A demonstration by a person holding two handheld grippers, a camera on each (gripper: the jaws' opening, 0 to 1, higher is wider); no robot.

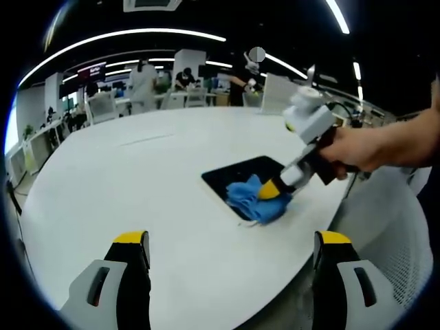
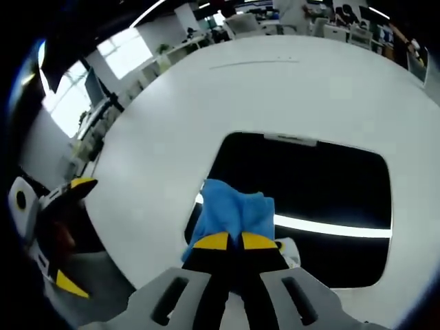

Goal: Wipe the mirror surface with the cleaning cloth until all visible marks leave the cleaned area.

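White table (image 1: pixel 137 179) | right gripper (image 2: pixel 227 241) pinching blue cloth (image 2: pixel 234 213) on mirror (image 2: pixel 323 185) | left gripper (image 1: pixel 230 240) spread, idle | keep cloth flat, overlap strokes; marks probably too faint to locate.

Bright ceiling strips, fisheye-warped blurry edges

No text, label, brand, number or sign can be read in either view; a lit screen (image 1: pixel 91 71) far back in the office shows in the left gripper view, but its content is too blurred to make out
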